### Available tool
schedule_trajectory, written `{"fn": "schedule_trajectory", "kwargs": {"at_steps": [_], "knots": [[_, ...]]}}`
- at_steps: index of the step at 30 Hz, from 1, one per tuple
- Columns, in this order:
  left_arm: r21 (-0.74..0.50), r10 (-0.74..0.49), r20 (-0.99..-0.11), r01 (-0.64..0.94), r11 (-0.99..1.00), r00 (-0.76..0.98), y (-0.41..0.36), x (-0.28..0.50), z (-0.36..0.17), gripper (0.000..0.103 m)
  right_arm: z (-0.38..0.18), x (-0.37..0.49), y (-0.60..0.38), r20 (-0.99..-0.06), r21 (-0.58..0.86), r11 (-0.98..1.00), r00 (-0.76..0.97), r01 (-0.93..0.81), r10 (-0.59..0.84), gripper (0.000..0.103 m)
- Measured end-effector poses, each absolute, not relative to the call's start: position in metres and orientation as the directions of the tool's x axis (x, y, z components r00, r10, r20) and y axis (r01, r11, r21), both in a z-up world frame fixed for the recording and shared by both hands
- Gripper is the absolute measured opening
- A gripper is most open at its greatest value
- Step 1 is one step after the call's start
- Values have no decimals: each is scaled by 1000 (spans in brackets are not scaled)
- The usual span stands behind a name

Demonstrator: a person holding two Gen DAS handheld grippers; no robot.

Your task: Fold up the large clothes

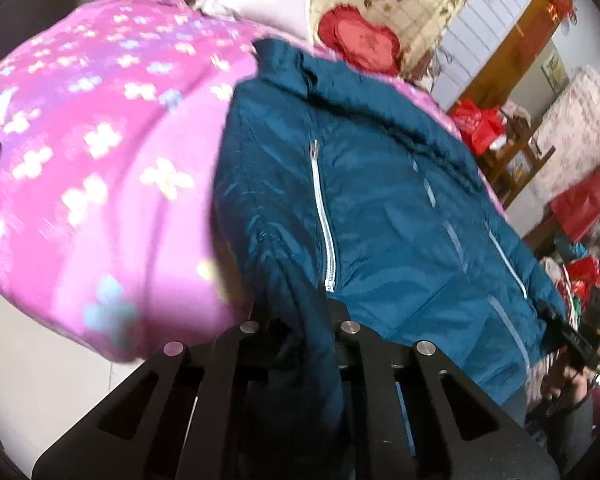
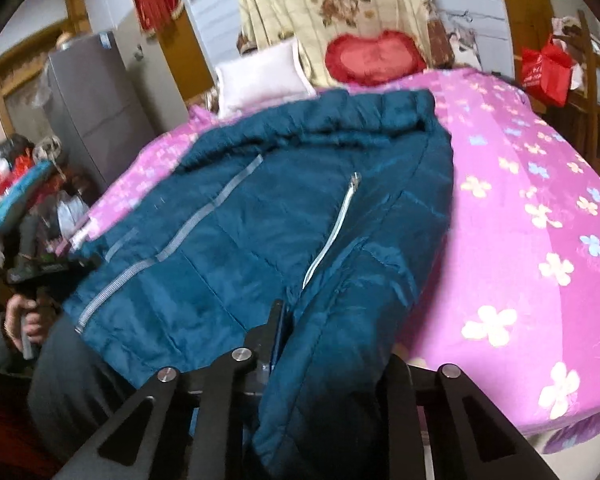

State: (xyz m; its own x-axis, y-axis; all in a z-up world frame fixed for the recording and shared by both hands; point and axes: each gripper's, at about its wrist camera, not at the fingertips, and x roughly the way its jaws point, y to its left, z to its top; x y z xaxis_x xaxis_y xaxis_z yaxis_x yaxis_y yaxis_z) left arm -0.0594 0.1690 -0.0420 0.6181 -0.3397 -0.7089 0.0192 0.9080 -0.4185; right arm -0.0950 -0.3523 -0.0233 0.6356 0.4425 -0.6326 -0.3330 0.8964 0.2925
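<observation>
Cluttered bedroom, wood-trimmed walls: a bed (image 2: 540,208) under a pink flowered cover fills the middle, and one teal quilted jacket (image 2: 284,208) lies front up on it, collar toward the headboard, hem hanging over the near edge. Two pillows sit at the head of the bed, one pale pillow (image 2: 260,76) and one red heart-shaped cushion (image 2: 372,56), against a floral drape. One red bag (image 2: 546,70) hangs at the far right side, its contents not visible. The left tongs (image 1: 300,320) are pressed together on a fold of the jacket's near edge, beside the lower end of a white zip (image 1: 324,220). The right tongs (image 2: 324,344) likewise pinch the jacket's hem, cloth bunched between the black fingers. In the right wrist view a hand (image 2: 24,320) grips the other tool's handle at the left edge. Pink cover lies bare on both sides of the jacket; a grey cabinet (image 2: 96,120) and piled goods crowd one side of the bed
</observation>
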Motion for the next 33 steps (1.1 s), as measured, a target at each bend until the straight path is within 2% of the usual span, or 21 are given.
{"fn": "schedule_trajectory", "kwargs": {"at_steps": [7,13,24,33], "knots": [[-456,-351,-636,32,889,688,199,-70,-1,7,3,-124,-356,-499,410,865,723,-289,478,16],[-450,-355,-598,66,891,719,211,-91,16,7,11,-150,-358,-482,443,870,761,-217,435,15],[-478,-372,-502,108,872,780,240,-139,51,7,51,-205,-339,-465,377,901,798,-214,384,15],[-524,-348,-351,126,842,869,270,-152,108,7,116,-230,-316,-349,281,913,854,-297,386,15]]}}
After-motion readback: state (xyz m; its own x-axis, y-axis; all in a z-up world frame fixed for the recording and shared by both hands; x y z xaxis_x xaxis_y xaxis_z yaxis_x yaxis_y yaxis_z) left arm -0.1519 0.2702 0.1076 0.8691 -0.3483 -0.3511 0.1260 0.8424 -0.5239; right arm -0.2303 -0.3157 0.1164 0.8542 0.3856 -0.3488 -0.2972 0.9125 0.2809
